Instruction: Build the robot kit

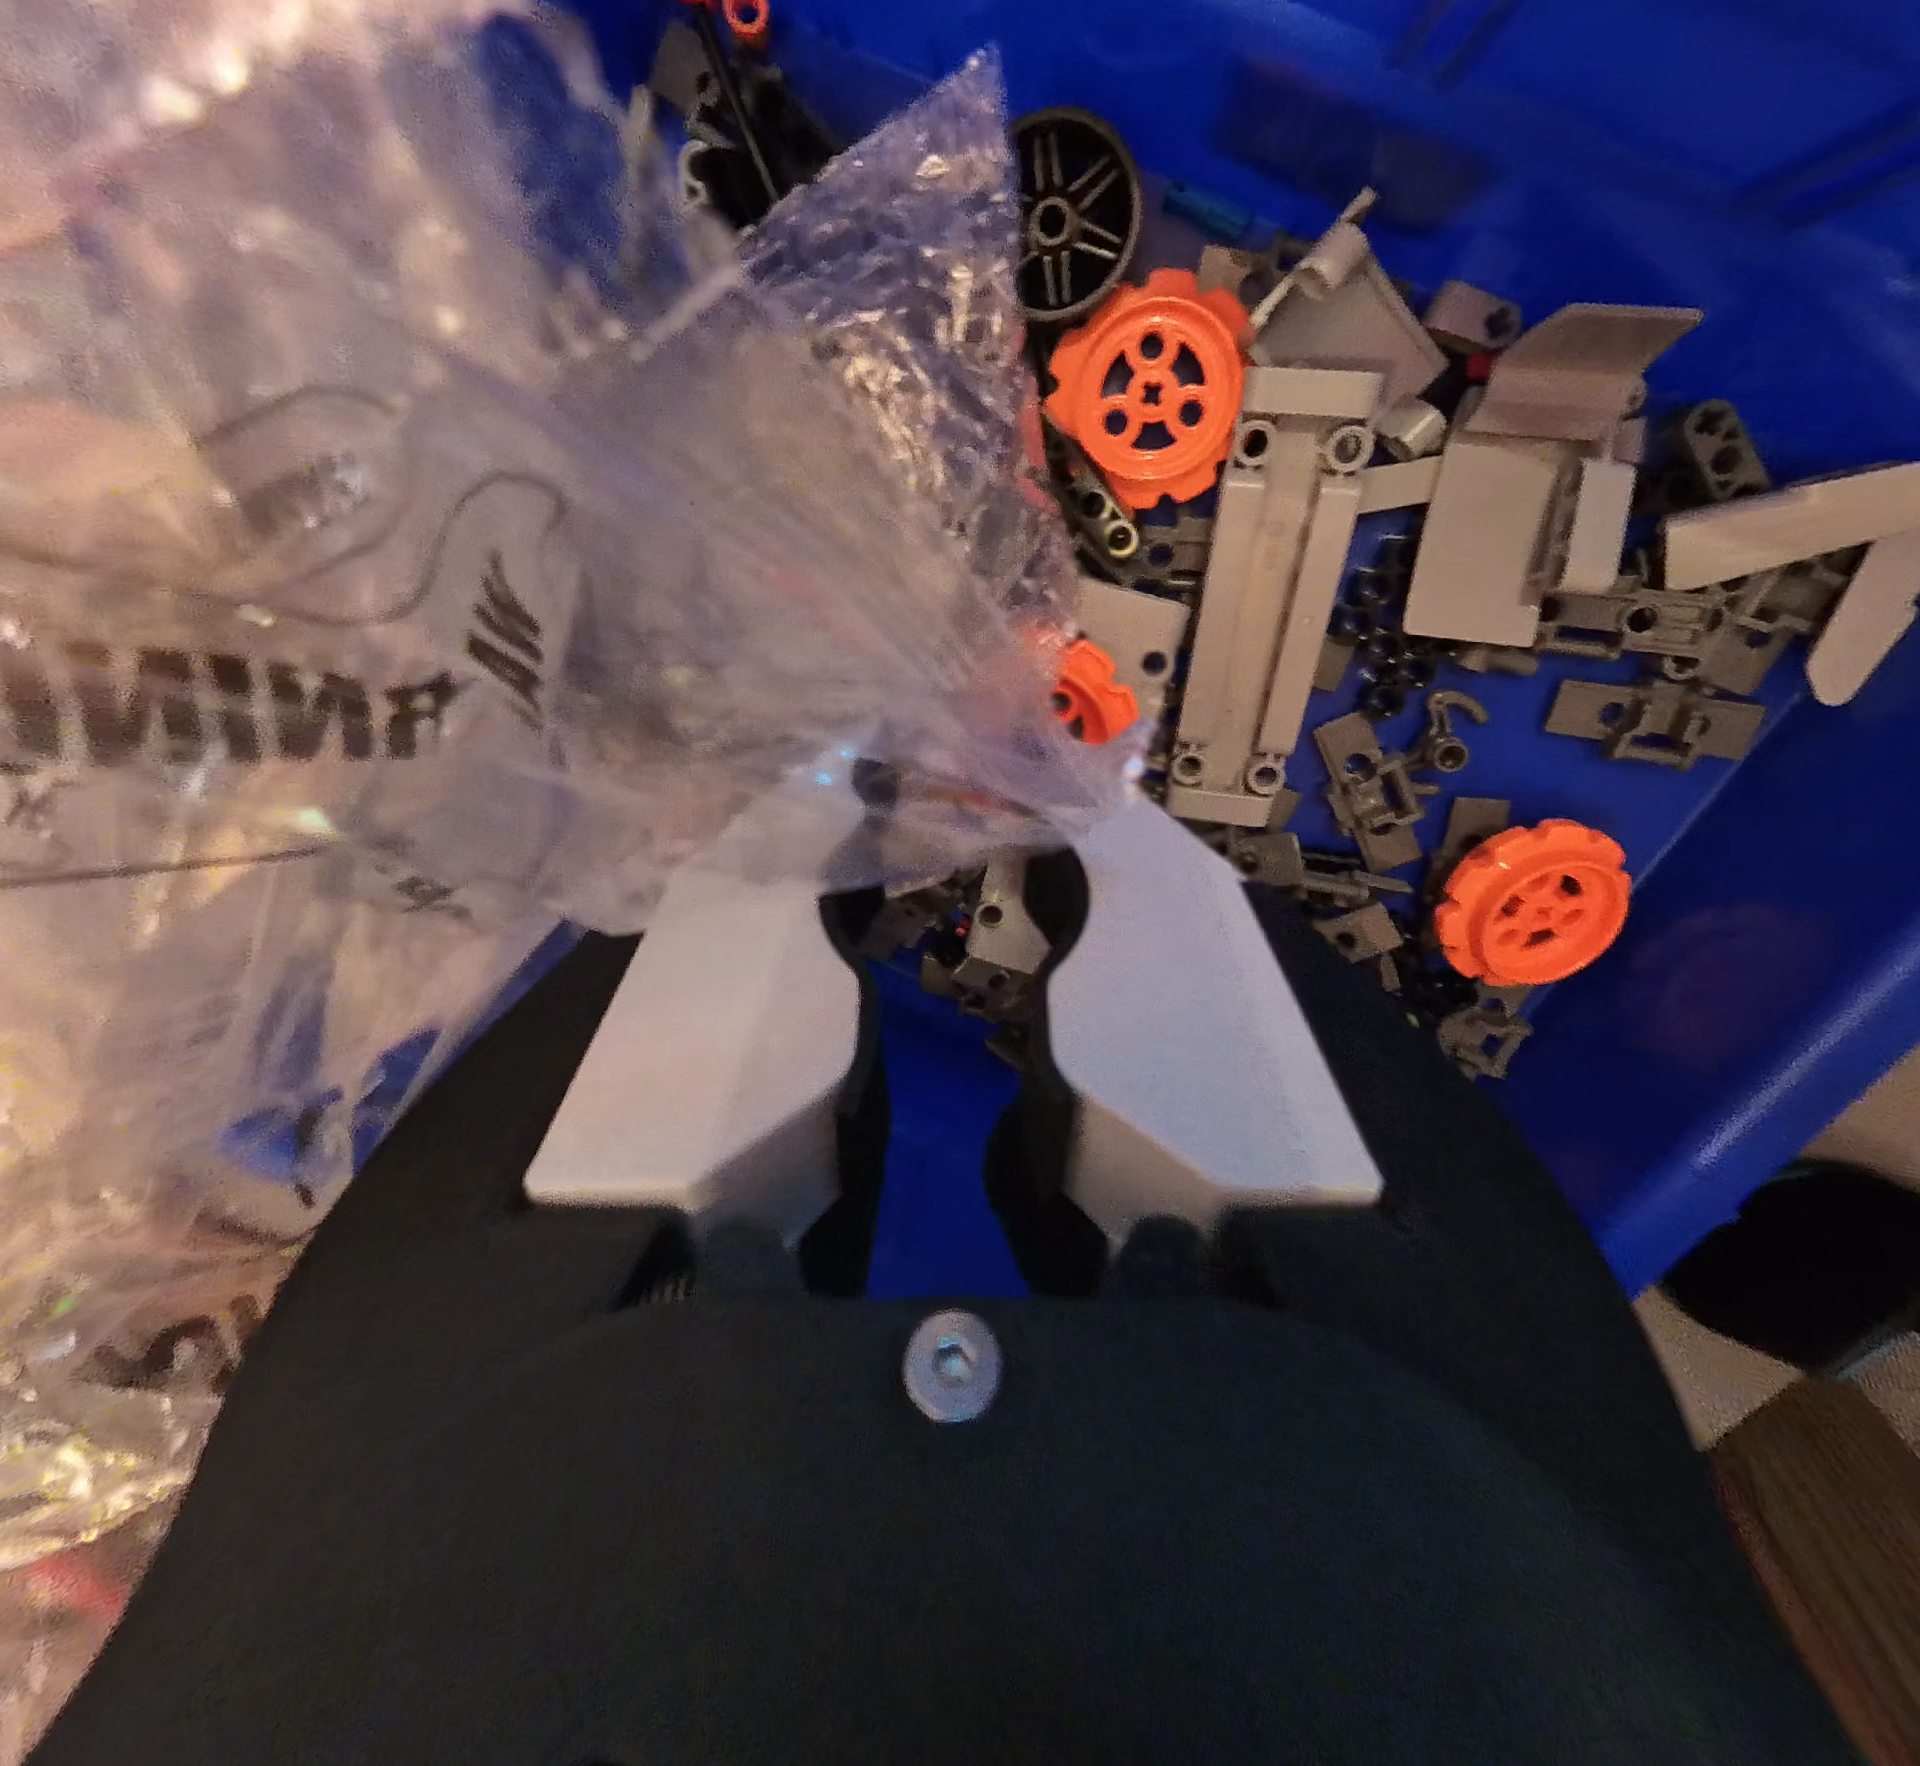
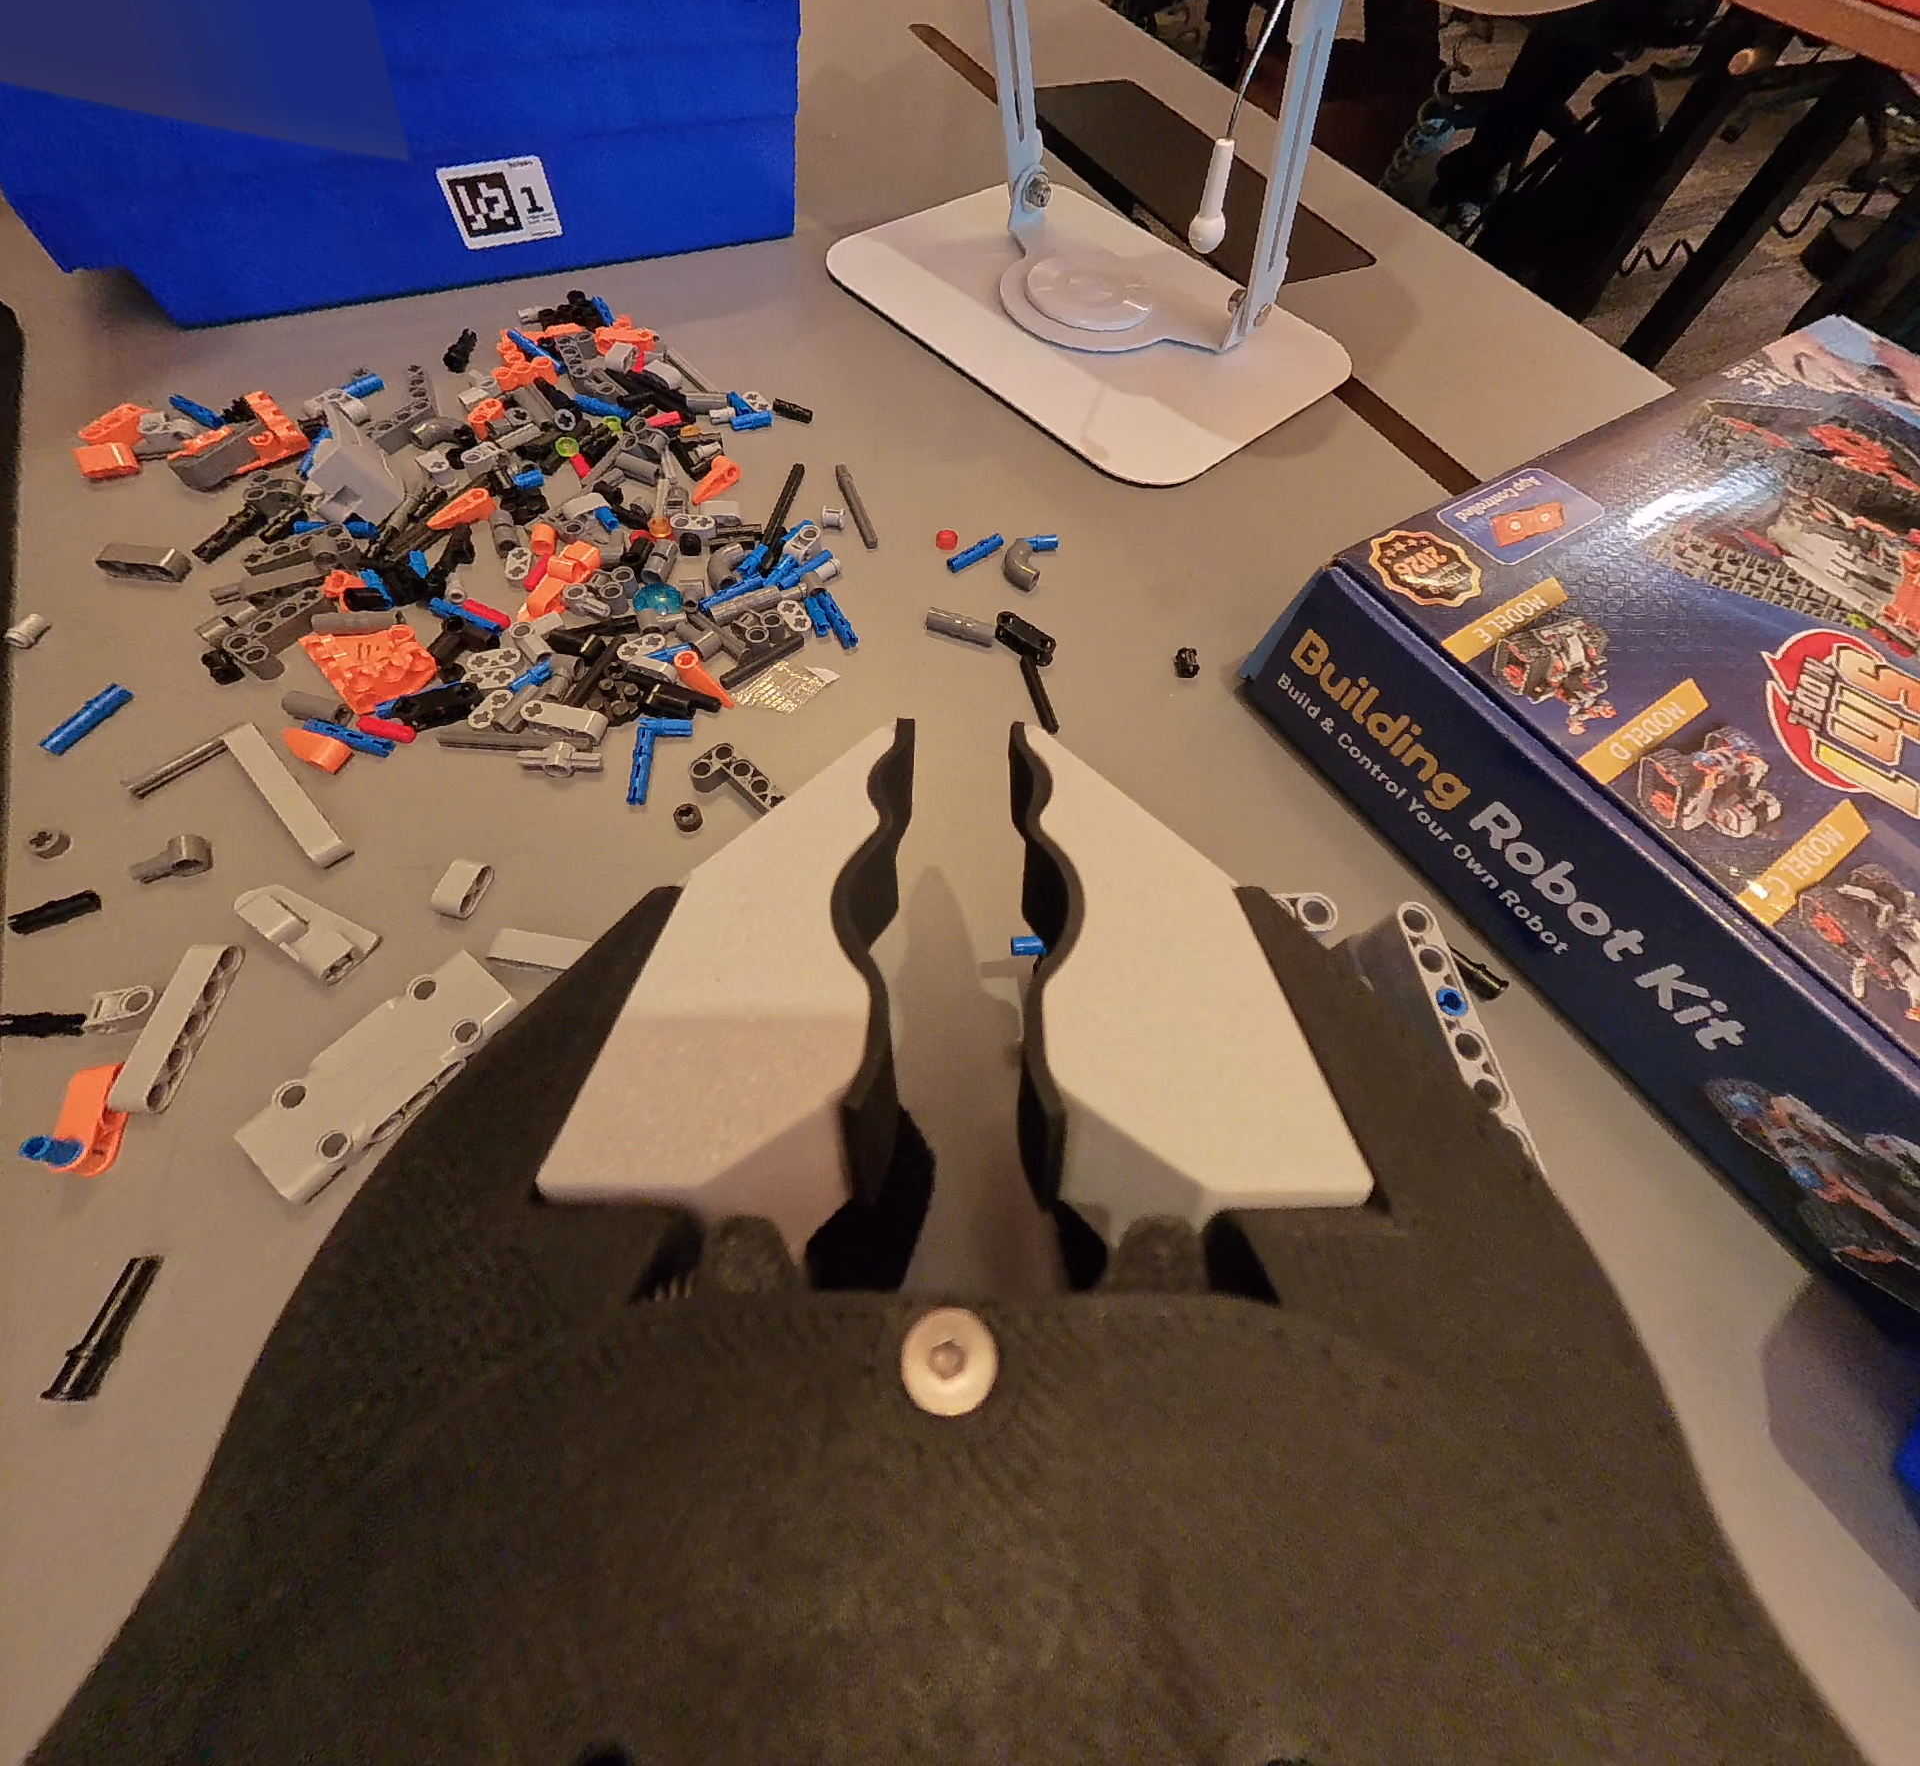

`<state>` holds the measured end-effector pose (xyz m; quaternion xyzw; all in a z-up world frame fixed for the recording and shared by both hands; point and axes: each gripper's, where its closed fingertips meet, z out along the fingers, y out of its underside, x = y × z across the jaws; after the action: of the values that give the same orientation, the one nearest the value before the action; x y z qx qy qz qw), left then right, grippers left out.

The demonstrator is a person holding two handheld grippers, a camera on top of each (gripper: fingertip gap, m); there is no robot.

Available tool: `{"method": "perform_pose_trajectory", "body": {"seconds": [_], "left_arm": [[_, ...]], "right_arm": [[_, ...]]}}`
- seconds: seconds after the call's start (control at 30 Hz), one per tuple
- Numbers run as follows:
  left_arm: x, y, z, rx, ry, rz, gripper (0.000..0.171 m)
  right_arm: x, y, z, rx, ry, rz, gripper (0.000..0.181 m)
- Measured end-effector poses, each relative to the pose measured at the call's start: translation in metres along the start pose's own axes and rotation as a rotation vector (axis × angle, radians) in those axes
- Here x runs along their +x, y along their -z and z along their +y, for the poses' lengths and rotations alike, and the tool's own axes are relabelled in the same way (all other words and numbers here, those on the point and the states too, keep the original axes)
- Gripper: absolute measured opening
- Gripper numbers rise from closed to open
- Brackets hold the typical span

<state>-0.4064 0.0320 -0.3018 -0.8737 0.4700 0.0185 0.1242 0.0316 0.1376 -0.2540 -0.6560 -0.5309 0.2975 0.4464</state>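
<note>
1. The left gripper [image 1: 951, 843] is clamped on a crinkled clear plastic bag [image 1: 810, 511] that fills the left of its frame.
2. The bag hangs over a blue plastic bin [image 1: 1558, 54] holding grey and black building pieces [image 1: 1288, 573], a black spoked wheel [image 1: 1075, 215] and orange toothed wheels [image 1: 1143, 386] at centre right.
3. The right gripper [image 2: 961, 729] hovers over a grey table [image 2: 1195, 573], jaws slightly parted and empty.
4. A scattered pile of small orange, blue, grey and black parts [image 2: 499, 553] lies at its left centre.
5. A dark blue printed cardboard box [image 2: 1621, 760] lies at right; a white lamp base [image 2: 1091, 345] stands at upper centre.
</note>
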Motion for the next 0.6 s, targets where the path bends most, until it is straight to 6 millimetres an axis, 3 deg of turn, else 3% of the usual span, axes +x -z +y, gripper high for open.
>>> {"method": "perform_pose_trajectory", "body": {"seconds": [0.13,0.6], "left_arm": [[-0.008,0.002,-0.006,0.028,0.018,-0.042,0.004],[-0.056,0.049,-0.034,0.141,0.066,-0.223,0.001]], "right_arm": [[0.000,0.000,0.000,0.001,0.001,0.000,0.016],[0.000,-0.001,0.001,-0.002,-0.001,0.002,0.016]]}}
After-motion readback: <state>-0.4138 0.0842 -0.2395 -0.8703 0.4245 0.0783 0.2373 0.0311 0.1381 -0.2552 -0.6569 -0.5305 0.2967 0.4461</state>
